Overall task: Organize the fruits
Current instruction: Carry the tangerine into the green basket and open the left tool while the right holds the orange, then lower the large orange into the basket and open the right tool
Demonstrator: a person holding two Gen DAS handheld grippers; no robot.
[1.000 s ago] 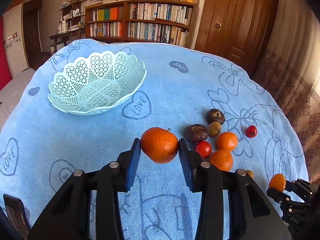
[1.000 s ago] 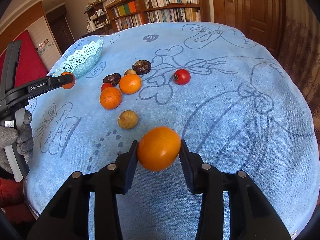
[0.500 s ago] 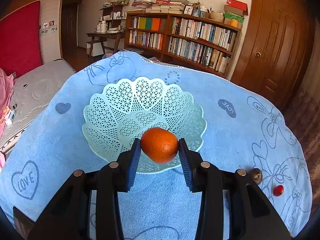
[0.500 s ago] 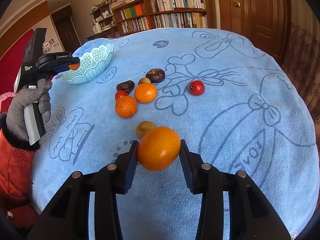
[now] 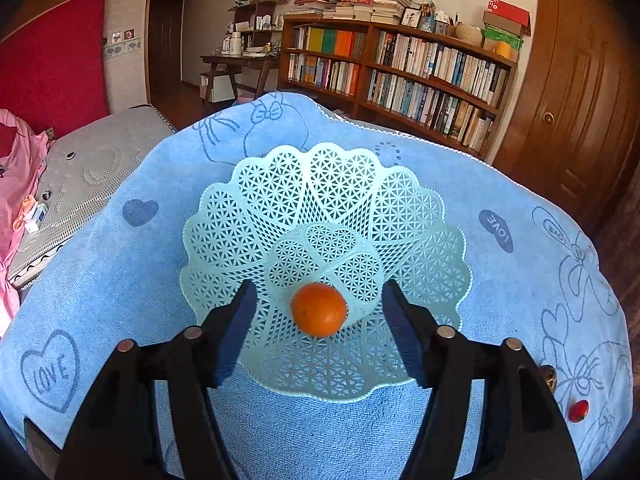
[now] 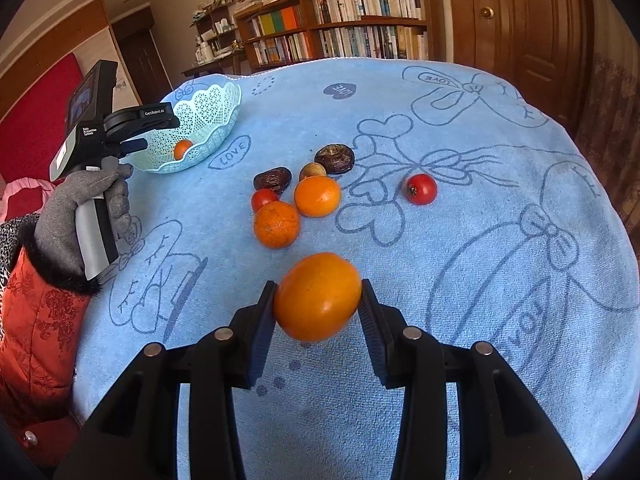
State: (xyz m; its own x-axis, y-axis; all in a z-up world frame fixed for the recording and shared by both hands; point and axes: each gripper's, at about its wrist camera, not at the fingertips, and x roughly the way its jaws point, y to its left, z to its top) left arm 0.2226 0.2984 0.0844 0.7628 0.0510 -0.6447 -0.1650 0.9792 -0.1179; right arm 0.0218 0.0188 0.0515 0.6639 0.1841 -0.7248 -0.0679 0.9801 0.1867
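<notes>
Left wrist: left gripper [image 5: 318,320] spread wide above basket [image 5: 248,200], small orange [image 5: 319,310] lying inside, released

Right wrist: right gripper [image 6: 318,308] clamping large orange [image 6: 317,296] at widest girth; firm, smooth, likely roll-prone

Bookshelf [image 5: 400,68], wooden door [image 5: 576,92], perhaps mattress [image 5: 92,168]

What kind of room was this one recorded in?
Likely a home bedroom or study: a packed bookshelf along the wall, a mattress beside the towel-covered table, and a wooden door.
</notes>
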